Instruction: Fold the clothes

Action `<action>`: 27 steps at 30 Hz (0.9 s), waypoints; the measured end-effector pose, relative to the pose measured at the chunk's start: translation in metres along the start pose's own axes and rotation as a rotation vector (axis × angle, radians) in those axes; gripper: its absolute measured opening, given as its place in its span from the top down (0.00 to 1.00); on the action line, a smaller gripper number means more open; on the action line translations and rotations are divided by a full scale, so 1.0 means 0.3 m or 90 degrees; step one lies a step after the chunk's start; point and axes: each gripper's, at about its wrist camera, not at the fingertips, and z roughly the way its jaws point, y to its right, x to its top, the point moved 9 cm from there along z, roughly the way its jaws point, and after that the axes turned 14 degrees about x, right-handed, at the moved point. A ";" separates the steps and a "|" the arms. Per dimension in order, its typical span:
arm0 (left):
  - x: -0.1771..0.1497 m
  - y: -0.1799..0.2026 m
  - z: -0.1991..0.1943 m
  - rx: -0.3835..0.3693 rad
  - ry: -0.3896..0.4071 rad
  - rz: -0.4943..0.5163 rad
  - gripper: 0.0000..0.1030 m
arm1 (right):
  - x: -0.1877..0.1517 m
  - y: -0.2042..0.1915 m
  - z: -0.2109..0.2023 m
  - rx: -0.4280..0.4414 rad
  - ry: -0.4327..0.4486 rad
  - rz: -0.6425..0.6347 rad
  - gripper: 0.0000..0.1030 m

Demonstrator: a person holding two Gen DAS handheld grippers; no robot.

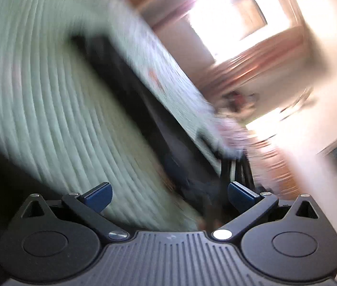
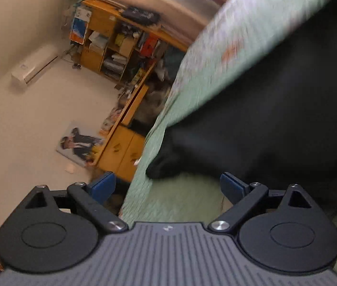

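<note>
Left wrist view is heavily smeared by motion, so little in it is certain. On its left a pale green ribbed bed cover (image 1: 56, 109) fills the frame; a dark garment (image 1: 130, 100) lies in a diagonal band across the middle of it, and to the right of that a patterned sheet edge (image 1: 168, 71) runs down toward a bright doorway (image 1: 235, 16). The left gripper (image 1: 169, 196) has its jaws spread wide with nothing between the blue pads (image 1: 98, 196); it hangs above the cloth and touches nothing that I can make out.

Right wrist view is tilted hard. At its left stand an orange shelf unit (image 2: 120, 47), an air conditioner (image 2: 34, 68) and a poster (image 2: 80, 144) on the wall. The green sheet (image 2: 216, 71) crosses the middle, and the black garment (image 2: 276, 119) covers the right side, one rounded corner of it (image 2: 161, 166) reaching toward the sheet edge. The right gripper (image 2: 168, 187) is also wide open and empty.

With neither claw holding cloth, the fold looks unsecured: the loose corner may slump or unroll. Dark fabric hides its own seams and layers, so the next pinch could catch one layer only, or snag the sheet beneath and drag it along. Coming in at speed with this much blur risks missing the edge entirely.
</note>
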 end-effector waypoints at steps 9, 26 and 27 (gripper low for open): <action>0.555 -0.223 0.327 0.159 0.006 -0.036 0.01 | -0.025 -0.058 -0.082 0.151 -0.025 -0.035 0.05; 0.693 -0.374 0.677 0.375 -0.026 -0.040 0.16 | -0.043 0.008 -0.008 0.174 -0.038 -0.004 0.04; 0.685 -0.366 0.680 0.387 -0.037 -0.027 0.38 | -0.042 0.010 -0.007 0.175 -0.037 -0.003 0.04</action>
